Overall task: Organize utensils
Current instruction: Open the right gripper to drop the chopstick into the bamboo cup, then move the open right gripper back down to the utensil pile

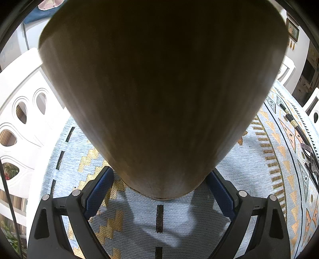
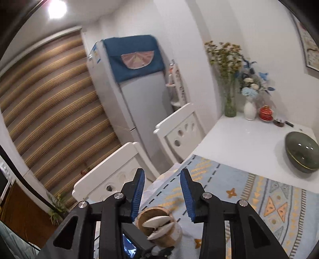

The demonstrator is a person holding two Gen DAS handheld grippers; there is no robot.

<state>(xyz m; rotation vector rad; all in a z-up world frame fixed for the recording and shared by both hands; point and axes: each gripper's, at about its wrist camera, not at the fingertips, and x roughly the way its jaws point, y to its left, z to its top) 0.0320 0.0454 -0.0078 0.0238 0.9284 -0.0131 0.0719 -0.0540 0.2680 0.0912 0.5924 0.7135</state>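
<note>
White chairs (image 2: 175,135) ring a worktop (image 2: 249,139) under a patterned cloth (image 1: 199,209). Left fingers (image 1: 99,191) grasp the wooden holder (image 1: 159,89); right fingers (image 2: 137,191) stand released, empty

Upright wooden holder (image 1: 159,95), two white spoons (image 2: 157,221) inside

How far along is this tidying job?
Two white spoons already stand in the wooden holder. The left gripper clamps that holder on the patterned cloth; the right gripper hangs open and empty above it. Dark utensils remain on the cloth.

A bright ceiling lamp (image 2: 56,9) glares; fisheye edges bend and darken, with slight motion blur.
</note>
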